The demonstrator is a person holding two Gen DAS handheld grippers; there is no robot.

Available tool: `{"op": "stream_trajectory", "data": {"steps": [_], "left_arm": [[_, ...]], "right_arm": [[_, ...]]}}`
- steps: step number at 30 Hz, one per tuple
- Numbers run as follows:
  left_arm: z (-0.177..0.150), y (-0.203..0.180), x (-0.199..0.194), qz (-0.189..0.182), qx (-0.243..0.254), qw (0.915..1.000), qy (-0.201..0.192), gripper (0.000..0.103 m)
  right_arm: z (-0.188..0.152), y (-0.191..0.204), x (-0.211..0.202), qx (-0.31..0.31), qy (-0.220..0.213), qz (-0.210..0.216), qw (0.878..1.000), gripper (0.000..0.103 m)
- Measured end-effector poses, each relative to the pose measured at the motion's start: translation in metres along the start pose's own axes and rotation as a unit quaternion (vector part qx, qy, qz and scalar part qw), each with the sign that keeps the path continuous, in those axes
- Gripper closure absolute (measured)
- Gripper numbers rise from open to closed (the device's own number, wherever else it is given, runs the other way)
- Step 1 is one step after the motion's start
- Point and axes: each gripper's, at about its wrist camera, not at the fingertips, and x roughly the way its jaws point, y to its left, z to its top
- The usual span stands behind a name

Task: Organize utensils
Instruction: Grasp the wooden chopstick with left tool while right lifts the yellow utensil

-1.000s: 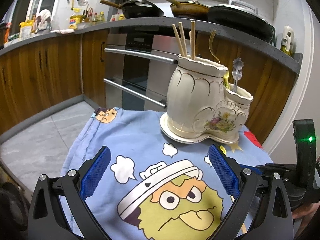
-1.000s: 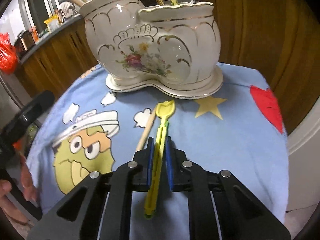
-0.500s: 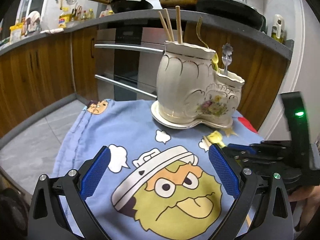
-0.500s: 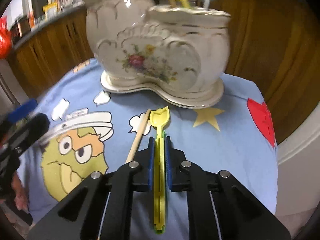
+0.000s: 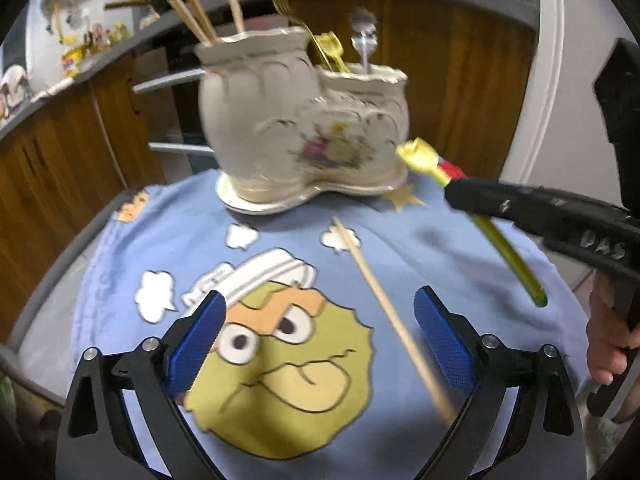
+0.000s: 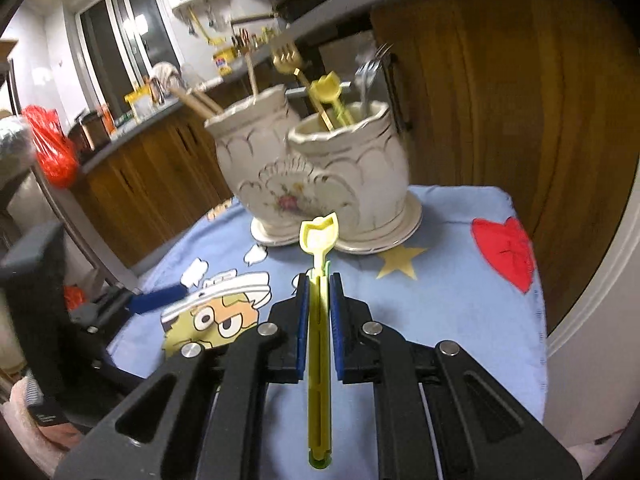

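The yellow utensil (image 6: 319, 344) sits clamped in my right jaws (image 6: 319, 296), lifted above the tabletop (image 6: 460, 292) before the ceramic holder (image 6: 320, 168). Only my left view shows a chopstick (image 5: 384, 300) on the cloth — my left jaws (image 5: 318, 344) gape wide, empty. That view is blurred.

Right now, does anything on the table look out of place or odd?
One wooden chopstick lies loose and slanted on the blue cartoon cloth, while the other chopsticks stand in the ceramic holder. The right gripper holds a yellow utensil off the cloth. Nothing looks spilled or broken.
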Motion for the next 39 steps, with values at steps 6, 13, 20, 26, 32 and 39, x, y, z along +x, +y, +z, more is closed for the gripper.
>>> {"op": "stream_trajectory", "data": {"steps": [6, 13, 20, 26, 32, 39], "left_arm": [[0.013, -0.013, 0.025, -0.030, -0.010, 0.9971, 0.069, 0.044], [0.020, -0.029, 0.048, 0.015, 0.022, 0.9936, 0.110, 0.055], [0.023, -0.042, 0.047, 0.003, 0.041, 0.9902, 0.133, 0.072], [0.021, -0.034, 0.047, -0.009, 0.032, 0.9901, 0.136, 0.095], [0.012, -0.019, 0.034, -0.023, 0.012, 0.9940, 0.106, 0.097], [0.013, -0.006, -0.017, -0.046, 0.011, 0.9983, 0.034, 0.097]], "right_arm": [[0.003, -0.017, -0.022, 0.011, -0.026, 0.006, 1.000, 0.093], [-0.002, -0.013, -0.022, 0.003, -0.033, 0.010, 0.999, 0.093], [0.002, -0.019, -0.029, 0.013, -0.043, 0.018, 0.999, 0.093], [0.001, -0.020, -0.031, 0.018, -0.046, 0.018, 0.999, 0.093], [0.001, -0.020, -0.030, 0.018, -0.045, 0.016, 0.999, 0.093], [0.001, -0.017, -0.029, 0.015, -0.050, 0.014, 0.999, 0.093]]}}
